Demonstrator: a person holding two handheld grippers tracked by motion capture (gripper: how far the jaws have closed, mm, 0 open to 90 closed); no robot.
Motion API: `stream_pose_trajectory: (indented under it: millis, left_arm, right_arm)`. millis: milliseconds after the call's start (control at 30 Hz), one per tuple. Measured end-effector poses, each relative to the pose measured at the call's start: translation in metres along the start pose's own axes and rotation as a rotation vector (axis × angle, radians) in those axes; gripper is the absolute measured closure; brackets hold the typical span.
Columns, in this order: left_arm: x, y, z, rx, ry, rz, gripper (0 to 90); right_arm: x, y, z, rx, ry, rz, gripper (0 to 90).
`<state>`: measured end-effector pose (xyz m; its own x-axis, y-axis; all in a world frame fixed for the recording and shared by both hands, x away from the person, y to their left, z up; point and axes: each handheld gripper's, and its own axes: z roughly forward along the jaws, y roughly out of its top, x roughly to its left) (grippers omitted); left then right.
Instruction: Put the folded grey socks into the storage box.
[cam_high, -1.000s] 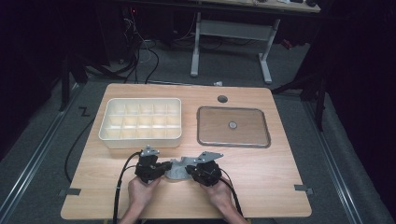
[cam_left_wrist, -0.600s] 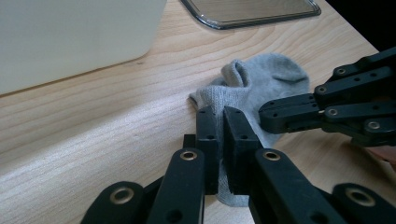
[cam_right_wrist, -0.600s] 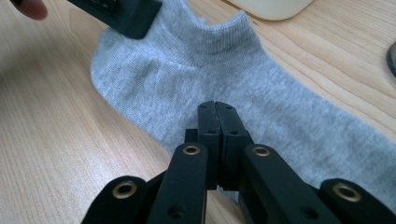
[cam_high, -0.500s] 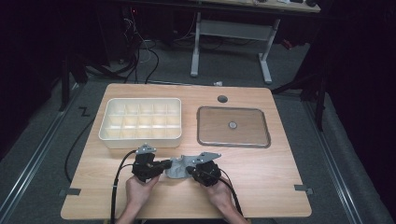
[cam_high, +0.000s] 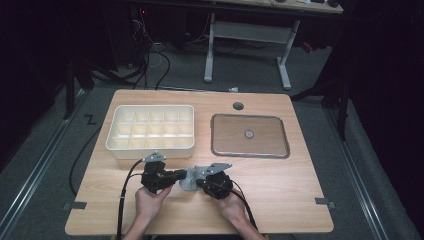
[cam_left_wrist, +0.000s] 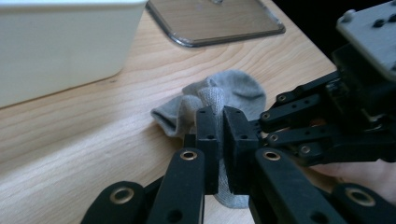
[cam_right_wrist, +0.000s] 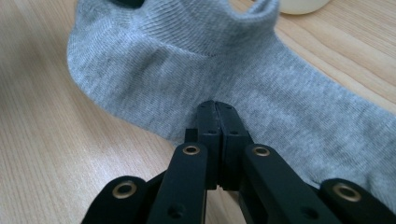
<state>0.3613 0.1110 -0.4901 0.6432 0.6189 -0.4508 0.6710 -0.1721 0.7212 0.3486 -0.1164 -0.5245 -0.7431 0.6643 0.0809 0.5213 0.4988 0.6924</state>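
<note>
Pinching grey sock (cam_high: 188, 179) edges: left gripper (cam_high: 176, 175), right gripper (cam_high: 201, 183); bare tabletop (cam_high: 280, 185) rightward.

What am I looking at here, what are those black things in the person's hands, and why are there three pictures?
A person sits at a wooden table and holds a hand-operated grasping tool in each hand. The high view looks down from above: the left tool and the right tool meet over a grey sock. The other two pictures come from small cameras riding on the tools, looking along their black jaws. In the left gripper view, the jaws are clamped on a fold of the sock. In the right gripper view, the jaws are shut on the sock's edge. Farther back on the table sit a white divided tray and a flat brown tray with a metal rim.
</note>
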Motion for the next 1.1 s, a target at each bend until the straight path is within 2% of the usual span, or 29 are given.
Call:
stream_pose_trajectory:
  millis: [67,167,333,533,667,800,900,1100]
  left_arm:
    - [0.001,0.001,0.000,-0.011,-0.025,-0.017,85.8]
    - [0.001,0.001,0.001,-0.019,-0.034,-0.017,85.9]
    - [0.003,0.002,0.002,-0.034,-0.054,-0.030,85.9]
    - [0.006,0.003,0.010,-0.038,-0.062,-0.040,85.9]
    - [0.004,0.003,0.012,-0.009,-0.018,0.003,85.9]
    - [0.001,0.007,0.009,-0.009,0.011,0.035,85.8]
    - [-0.001,0.009,0.007,-0.007,0.030,0.053,85.9]
    - [-0.001,0.009,0.008,-0.010,0.038,0.046,85.8]
  right_arm:
    - [0.001,0.003,0.002,0.013,0.002,-0.012,90.0]
    - [0.003,0.008,0.006,0.019,0.017,-0.019,90.0]
    - [0.005,0.011,0.012,0.011,0.053,-0.001,90.0]
    - [0.010,0.015,0.017,0.011,0.060,-0.009,89.9]
    - [0.012,0.015,0.012,0.006,0.033,-0.038,86.3]
    - [0.011,0.015,-0.002,-0.039,0.000,-0.036,83.6]
    - [0.005,0.014,-0.014,-0.048,-0.052,-0.040,81.0]
    - [-0.017,0.003,-0.033,-0.075,-0.127,0.034,77.7]
